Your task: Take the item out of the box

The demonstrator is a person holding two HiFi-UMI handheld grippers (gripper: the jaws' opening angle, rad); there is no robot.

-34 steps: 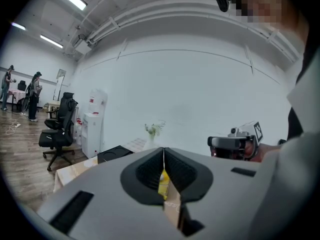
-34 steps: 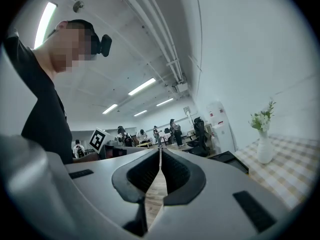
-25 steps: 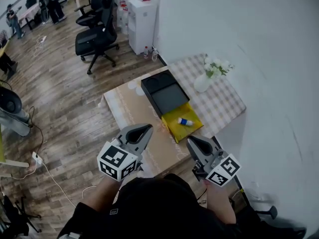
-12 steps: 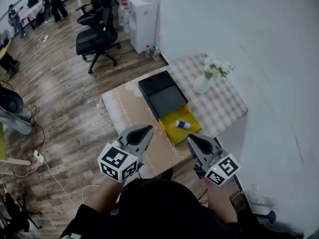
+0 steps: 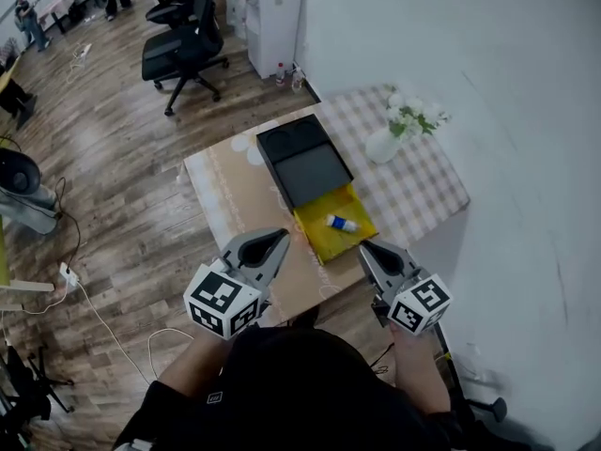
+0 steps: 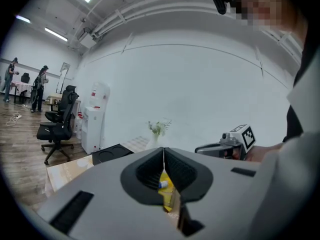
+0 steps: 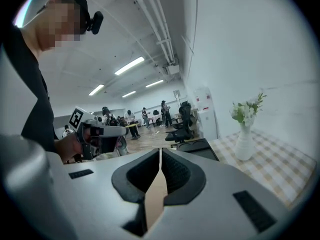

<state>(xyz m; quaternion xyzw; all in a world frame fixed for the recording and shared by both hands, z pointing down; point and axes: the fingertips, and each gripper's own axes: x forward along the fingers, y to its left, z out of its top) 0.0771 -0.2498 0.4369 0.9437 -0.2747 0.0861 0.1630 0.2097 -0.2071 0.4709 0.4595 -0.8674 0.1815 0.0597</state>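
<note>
While both hang at the lower middle of the head view, near the table's close edge, the left gripper (image 5: 279, 241) and the right gripper (image 5: 365, 250) each have their jaws pressed together on nothing. Just beyond, near frame centre, the small white tube with a blue end (image 5: 341, 223) lies on its side in the yellow tray (image 5: 317, 240) of the open box, whose black half (image 5: 305, 163) lies farther back. The tube looks light, stiff, smooth and apt to roll, so a pinch across its middle seems safest.
</note>
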